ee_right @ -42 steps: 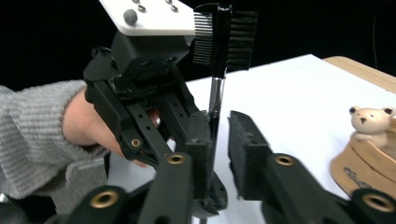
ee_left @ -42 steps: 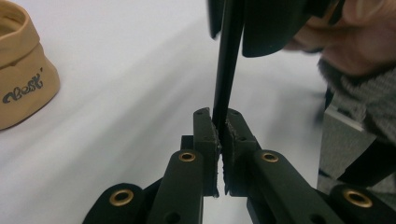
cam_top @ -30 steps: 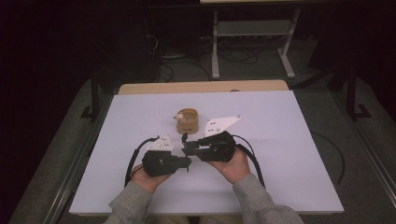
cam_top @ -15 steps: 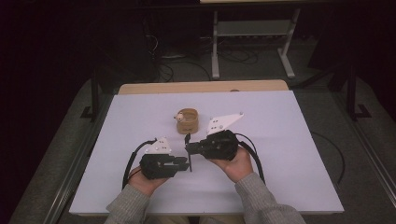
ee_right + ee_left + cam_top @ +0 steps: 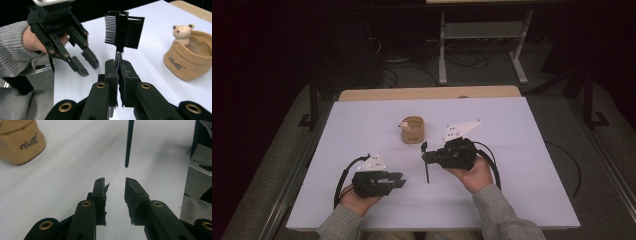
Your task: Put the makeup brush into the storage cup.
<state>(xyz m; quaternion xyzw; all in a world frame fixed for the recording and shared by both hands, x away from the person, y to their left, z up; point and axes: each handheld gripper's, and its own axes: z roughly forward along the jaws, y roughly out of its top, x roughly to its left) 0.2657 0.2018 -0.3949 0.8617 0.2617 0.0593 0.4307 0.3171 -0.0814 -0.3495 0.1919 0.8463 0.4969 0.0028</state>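
1. Right gripper (image 5: 428,156): jaws clamped on the metal neck of a black comb-brush tool (image 5: 426,165). Right gripper view shows the pads pressed on the neck just under the head (image 5: 124,30), comb teeth on one side, dark bristle block on the other.
2. High view: the tool's thin black handle runs from the right gripper toward the person's edge of the table (image 5: 522,165). Whether its tip touches the sheet or hangs just above, can't tell.
3. Left gripper (image 5: 401,181): jaws part-open, nothing between the pads. They have just been opening. Left gripper view shows a clear gap (image 5: 115,192), white table surface behind it.
4. Left gripper view: handle tip (image 5: 127,165) sits just ahead of the open jaws, not touching them.
5. Left gripper is low over the near-left part of the table, jaws pointing toward the tool. Right gripper is to its right and a bit farther from the person, tilted, grey plate up.
6. Tan fabric basket (image 5: 413,131) stands upright mid-table, beyond both grippers, apart from the tool. Small bear figure (image 5: 405,125) sits at its rim; clearer in the right gripper view (image 5: 182,32).
7. The person's grey sleeves come in from the bottom edge of the high view.
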